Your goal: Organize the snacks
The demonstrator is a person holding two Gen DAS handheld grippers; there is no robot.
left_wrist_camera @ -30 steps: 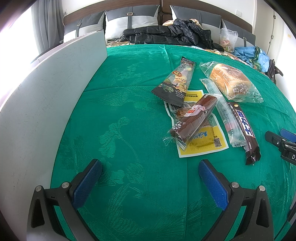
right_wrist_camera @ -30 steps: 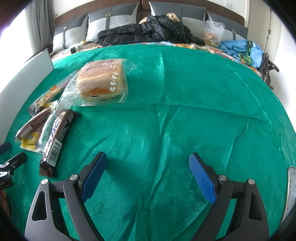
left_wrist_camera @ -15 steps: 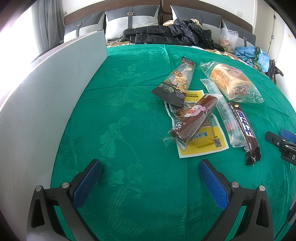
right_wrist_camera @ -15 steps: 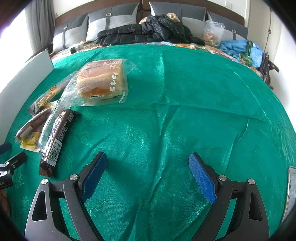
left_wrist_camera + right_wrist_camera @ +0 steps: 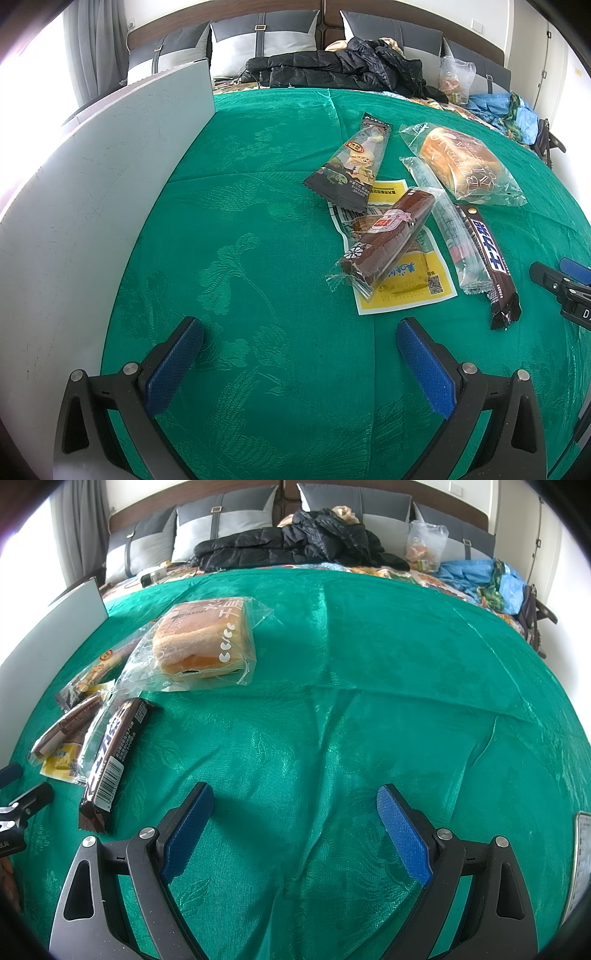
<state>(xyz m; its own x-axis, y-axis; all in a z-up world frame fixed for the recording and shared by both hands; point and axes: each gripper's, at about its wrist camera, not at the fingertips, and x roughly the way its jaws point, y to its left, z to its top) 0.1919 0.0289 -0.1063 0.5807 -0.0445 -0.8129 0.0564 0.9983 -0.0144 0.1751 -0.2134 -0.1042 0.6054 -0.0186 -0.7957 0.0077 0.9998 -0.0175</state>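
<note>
- The left gripper (image 5: pixel 299 354), with blue-padded black fingers, is spread wide and holds nothing, hovering over bare green embossed cloth (image 5: pixel 240 229).
- The right gripper (image 5: pixel 295 823) is likewise spread wide and empty above the same cloth (image 5: pixel 369 720).
- From the left gripper, the snack pile lies at about 1 o'clock: a brown cake roll in clear wrap (image 5: pixel 388 236) rests on a flat yellow-and-white packet (image 5: pixel 406 280).
- A dark pictured snack pouch (image 5: pixel 351 162) overlaps the yellow packet's far end, at 12 o'clock of it.
- At 3 o'clock of the roll lie a long clear sleeve (image 5: pixel 450 229) and, touching it, a dark brown chocolate bar (image 5: pixel 487 258).
- A bagged golden bun (image 5: pixel 461 162) sits at the sleeve's far end.
- From the right gripper, the bun (image 5: pixel 203 642) is at 11 o'clock and the chocolate bar (image 5: pixel 110 757) at 9 o'clock.
- A white board (image 5: pixel 81 192) stands along the cloth's left edge.
</note>
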